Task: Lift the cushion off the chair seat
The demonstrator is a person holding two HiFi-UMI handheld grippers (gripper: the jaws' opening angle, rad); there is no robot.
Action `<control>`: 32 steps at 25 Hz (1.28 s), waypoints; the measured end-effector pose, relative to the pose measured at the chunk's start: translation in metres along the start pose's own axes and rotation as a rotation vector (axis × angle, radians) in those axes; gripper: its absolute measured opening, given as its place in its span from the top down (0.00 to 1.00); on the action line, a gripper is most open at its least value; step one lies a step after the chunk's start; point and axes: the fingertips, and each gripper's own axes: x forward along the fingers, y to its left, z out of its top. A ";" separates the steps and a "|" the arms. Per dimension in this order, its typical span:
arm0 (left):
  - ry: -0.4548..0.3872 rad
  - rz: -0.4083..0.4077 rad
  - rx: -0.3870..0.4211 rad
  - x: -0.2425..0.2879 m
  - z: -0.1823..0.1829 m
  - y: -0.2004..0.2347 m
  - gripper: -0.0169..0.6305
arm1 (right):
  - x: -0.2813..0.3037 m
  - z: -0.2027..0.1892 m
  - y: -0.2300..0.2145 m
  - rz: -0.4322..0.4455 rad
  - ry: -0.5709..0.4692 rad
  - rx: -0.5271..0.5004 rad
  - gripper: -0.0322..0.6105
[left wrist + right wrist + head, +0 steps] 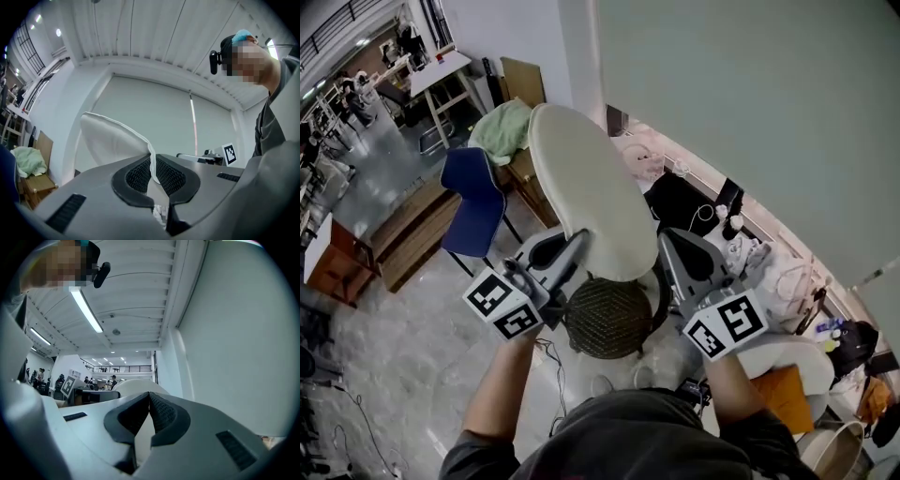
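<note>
Head view shows the cushion (581, 178) held in the air, clear above the chair seat (607, 319), with the left gripper (578, 246) and right gripper (664, 246) each clenched on its lower edge, so the lift looks done.

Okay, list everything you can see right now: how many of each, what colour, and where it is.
cushion: one, cream, up in the air above the chair seat, pinched at its lower edge on both sides
chair seat: one, dark woven, round, below the cushion and between the two grippers
blue chair: one, blue, on the floor left of the cushion
green cloth: one, pale green, heaped on the wooden cabinet
wooden cabinet: one, brown, behind the blue chair
white table: one, white, far upper left
left gripper: one, grey, shut on the cushion's left edge
right gripper: one, grey, shut on the cushion's right edge
</note>
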 end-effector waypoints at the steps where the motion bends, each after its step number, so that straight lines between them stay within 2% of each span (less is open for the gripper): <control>1: 0.000 -0.002 0.005 -0.001 0.003 -0.002 0.93 | -0.001 0.003 0.001 -0.001 -0.003 -0.001 0.94; 7: -0.004 0.000 0.021 -0.003 0.009 -0.005 0.93 | -0.004 0.013 0.004 0.002 -0.014 -0.008 0.94; 32: 0.027 0.031 0.004 0.018 -0.016 -0.013 0.93 | -0.016 0.002 -0.016 0.015 0.005 0.033 0.94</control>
